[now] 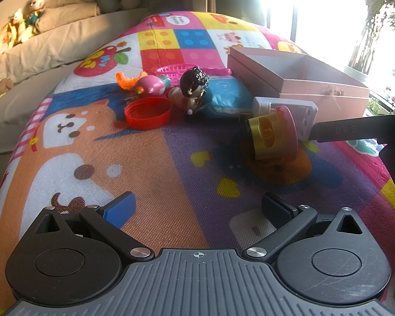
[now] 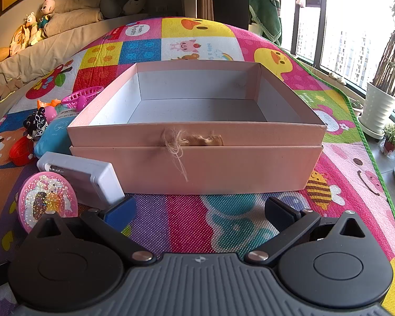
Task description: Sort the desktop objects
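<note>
The pink box [image 2: 197,142] lay at twelve o'clock of the right claw [image 2: 197,210]; toys sat at twelve o'clock of the left claw [image 1: 197,208]. Both claws stood wide open, empty, touching nothing.

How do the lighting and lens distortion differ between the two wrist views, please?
Left wrist view: window blown out to white glare, toys backlit, the pink-lidded yellow toy casting a shadow; mat bulges under the fisheye. Right wrist view: milder exposure, buildings visible outside, pink box evenly lit, same barrel bulge.
</note>
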`<state>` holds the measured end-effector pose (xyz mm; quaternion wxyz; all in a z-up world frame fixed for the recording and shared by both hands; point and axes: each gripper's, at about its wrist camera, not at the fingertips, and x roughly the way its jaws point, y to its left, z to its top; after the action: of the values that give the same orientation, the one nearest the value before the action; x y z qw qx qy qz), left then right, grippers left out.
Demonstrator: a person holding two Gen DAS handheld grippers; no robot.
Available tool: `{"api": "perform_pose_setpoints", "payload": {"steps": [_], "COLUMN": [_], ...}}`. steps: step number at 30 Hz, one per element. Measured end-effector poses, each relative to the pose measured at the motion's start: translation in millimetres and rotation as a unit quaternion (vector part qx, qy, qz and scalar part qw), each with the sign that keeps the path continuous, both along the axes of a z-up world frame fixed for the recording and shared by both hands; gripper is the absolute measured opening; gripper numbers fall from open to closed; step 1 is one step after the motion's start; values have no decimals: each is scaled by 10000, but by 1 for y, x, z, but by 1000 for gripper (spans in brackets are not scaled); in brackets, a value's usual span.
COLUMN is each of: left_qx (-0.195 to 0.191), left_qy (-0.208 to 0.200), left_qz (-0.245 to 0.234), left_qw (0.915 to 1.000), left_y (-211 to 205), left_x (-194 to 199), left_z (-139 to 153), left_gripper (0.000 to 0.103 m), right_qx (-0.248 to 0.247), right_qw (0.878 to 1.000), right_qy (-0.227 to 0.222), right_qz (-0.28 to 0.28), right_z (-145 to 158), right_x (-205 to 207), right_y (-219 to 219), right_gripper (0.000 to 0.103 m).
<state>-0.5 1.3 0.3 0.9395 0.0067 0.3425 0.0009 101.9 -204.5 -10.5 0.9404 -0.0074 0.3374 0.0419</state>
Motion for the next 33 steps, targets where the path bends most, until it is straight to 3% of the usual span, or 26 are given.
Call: {"api": "perform_pose_setpoints", "payload": {"steps": [33], "left_qx": [63], "left_qy": [174], "left_qz": [-38], "left_qw": [9998], "left_y": [-1], "left_x": [4], "left_z": [2], "left_gripper": [103], "right_qx": [23], "right_qw": [10000], "right_qy": [15], "right_qz": [14], "right_z": [-2], "right_x": [-4], "right_y": [0], "right_gripper": [103]}}
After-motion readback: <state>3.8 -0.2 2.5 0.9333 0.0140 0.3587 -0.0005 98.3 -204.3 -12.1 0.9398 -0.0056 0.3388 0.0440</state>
